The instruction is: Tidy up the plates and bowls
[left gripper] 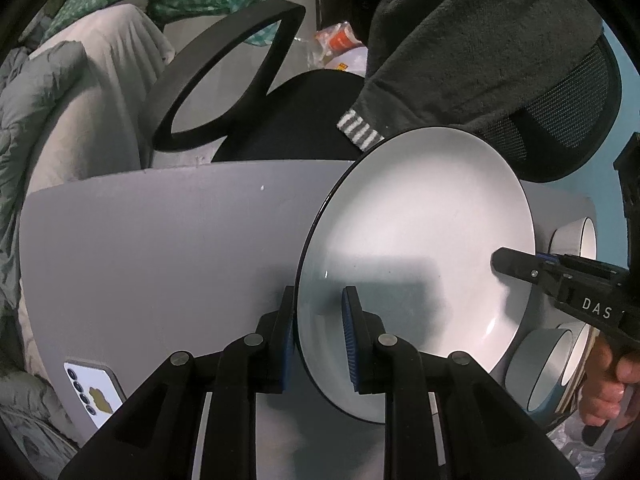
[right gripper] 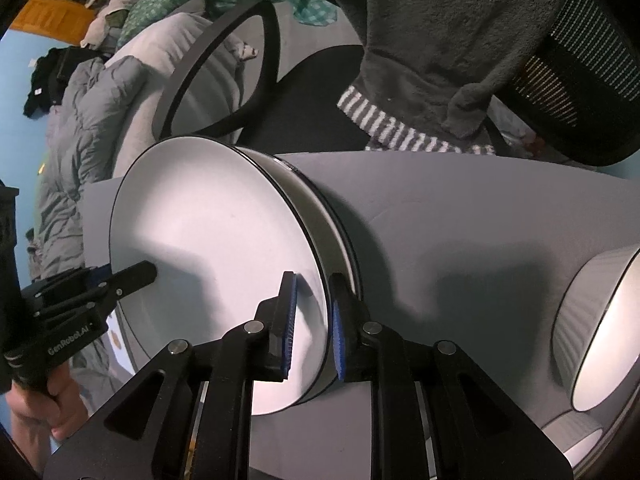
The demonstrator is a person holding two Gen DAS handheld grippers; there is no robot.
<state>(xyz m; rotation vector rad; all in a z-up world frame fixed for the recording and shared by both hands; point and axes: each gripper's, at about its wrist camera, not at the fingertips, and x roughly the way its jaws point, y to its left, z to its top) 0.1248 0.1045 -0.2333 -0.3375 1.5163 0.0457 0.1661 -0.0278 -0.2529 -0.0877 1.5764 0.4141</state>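
Note:
A white plate with a thin dark rim (left gripper: 416, 256) is held level between both grippers just above the grey table (left gripper: 160, 248). My left gripper (left gripper: 318, 336) is shut on its near-left rim, one pad inside and one outside. My right gripper (left gripper: 516, 266) bites the opposite rim. In the right wrist view the same plate (right gripper: 208, 240) lies on top of another white plate (right gripper: 320, 216). There my right gripper (right gripper: 314, 320) is shut on the rim, and my left gripper (right gripper: 136, 274) grips the far side.
Two white ribbed bowls (left gripper: 576, 236) (left gripper: 548, 364) stand right of the plates, one large bowl (right gripper: 600, 320) close to my right gripper. A phone (left gripper: 94, 392) lies at the table's near-left corner. A person in a dark fleece (left gripper: 460, 40) sits on a black chair (left gripper: 224, 72) behind the table.

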